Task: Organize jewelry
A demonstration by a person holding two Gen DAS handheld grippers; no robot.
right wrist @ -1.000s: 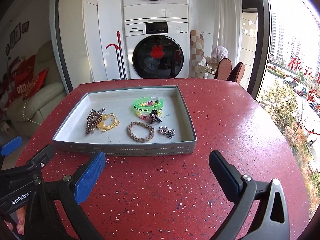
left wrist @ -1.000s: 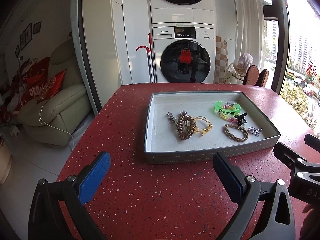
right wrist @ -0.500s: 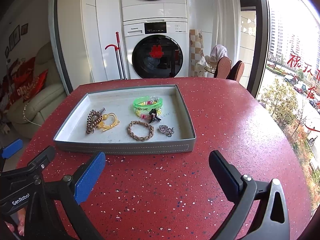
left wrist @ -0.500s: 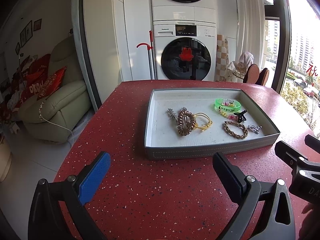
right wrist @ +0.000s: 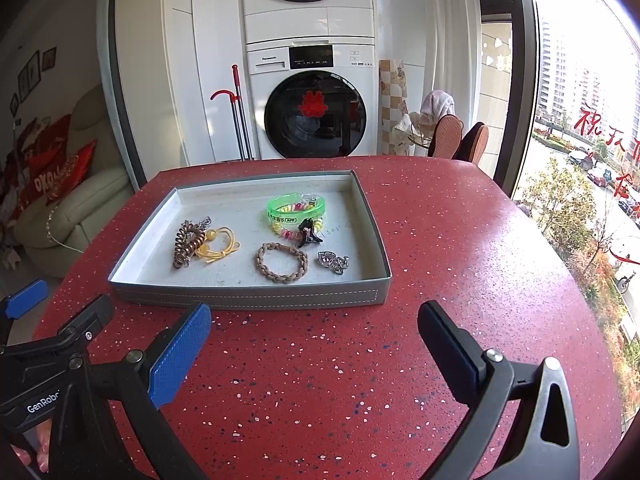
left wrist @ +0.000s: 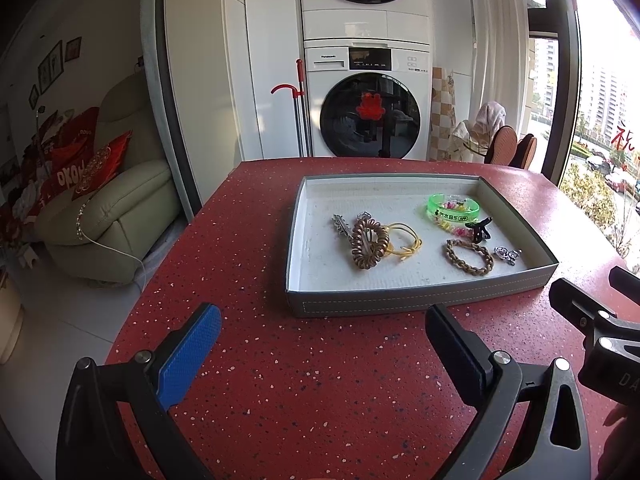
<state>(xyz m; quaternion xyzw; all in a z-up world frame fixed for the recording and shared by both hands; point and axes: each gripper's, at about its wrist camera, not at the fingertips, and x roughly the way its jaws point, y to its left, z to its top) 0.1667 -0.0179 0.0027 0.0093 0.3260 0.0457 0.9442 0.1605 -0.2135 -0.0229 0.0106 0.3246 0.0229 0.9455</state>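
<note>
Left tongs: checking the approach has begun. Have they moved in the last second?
Yes. The left tongs have drawn back slightly and tilted up: the tray sits higher, a bit smaller.

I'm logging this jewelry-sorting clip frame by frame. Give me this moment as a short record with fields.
surface: red speckled table
container: grey tray
in tray, left: brown spiral hair tie, yellow hair ties
in tray, right: green bracelet, black claw clip, braided bracelet, silver charm
left gripper: open, empty, short of tray
right gripper: open, empty, short of tray
</note>
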